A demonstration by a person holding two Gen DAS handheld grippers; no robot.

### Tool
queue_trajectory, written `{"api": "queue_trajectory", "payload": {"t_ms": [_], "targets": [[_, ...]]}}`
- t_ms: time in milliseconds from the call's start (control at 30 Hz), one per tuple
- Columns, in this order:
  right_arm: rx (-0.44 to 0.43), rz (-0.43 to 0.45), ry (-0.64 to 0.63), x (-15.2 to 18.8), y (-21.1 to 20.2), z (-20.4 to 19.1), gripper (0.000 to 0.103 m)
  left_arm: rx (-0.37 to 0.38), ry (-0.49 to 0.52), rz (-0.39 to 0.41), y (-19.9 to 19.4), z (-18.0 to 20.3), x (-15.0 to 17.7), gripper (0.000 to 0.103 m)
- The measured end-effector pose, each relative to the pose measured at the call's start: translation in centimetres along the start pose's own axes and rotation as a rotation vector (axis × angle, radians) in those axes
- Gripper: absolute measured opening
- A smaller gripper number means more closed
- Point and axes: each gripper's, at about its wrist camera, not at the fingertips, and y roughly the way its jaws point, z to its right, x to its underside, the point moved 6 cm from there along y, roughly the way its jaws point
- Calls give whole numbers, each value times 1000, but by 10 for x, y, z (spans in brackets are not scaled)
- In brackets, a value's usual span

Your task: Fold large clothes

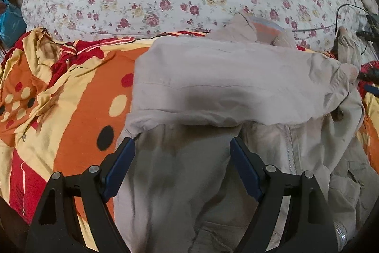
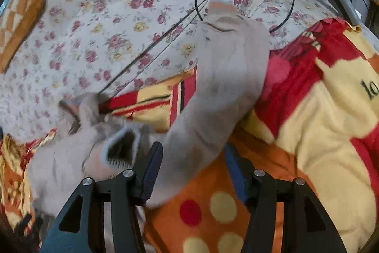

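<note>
While the beige jacket [image 1: 213, 77] lies on the orange bedspread [image 1: 78, 110], left gripper [image 1: 182, 146] fingers gape empty; right gripper [image 2: 193, 153] fingers, parted, straddle its sleeve [image 2: 222, 77] toward 12 o'clock.

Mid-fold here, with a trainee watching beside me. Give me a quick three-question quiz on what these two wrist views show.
1. True or false: the left tongs are shut on the beige jacket.
2. The jacket lies on: A a bare floor; B the dotted orange blanket; C a chair.
3. Fill in: in the right wrist view, the jacket's sleeve reaches onto the ____-print sheet.
Key: 1 false, they stand open; 2 B; 3 floral.
</note>
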Motion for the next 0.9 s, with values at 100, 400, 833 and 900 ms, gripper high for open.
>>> {"api": "queue_trajectory", "payload": {"t_ms": [100,400,833,900], "targets": [[50,20,45,-19,20,2,63,-1,5,0,-1,1,2,82],[198,-3,19,-49,77,15,76,-2,2,-24,9,3,1,82],[-78,159,143,-30,-27,91,7,12,-22,-37,15,0,7,82],[-82,140,211,-10,-41,121,17,20,-32,-32,13,-1,8,82]]}}
